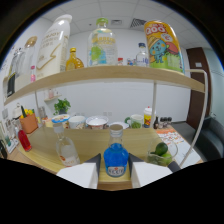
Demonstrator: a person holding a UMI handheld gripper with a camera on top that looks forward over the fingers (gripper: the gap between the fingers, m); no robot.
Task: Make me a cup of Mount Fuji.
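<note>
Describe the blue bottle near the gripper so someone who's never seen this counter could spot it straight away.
Start at the wooden counter under the shelf of oversized drink bottles. At its near edge, the blue bottle stands between the two white fingers of the hand-held gripper. It is the only vivid blue one, with a pale cap; the clear bottle to one side and the glass of limes to the other are not.

The blue bottle (115, 159) carries a red-and-white label and clear neck. White tool (115, 175) fingers flank it. A clear bottle (65, 149) stands beside, green limes (161, 151) opposite. The shelf (110, 75) is pale wood; one yellow-orange can (163, 46) shows a blue cartoon figure.
</note>
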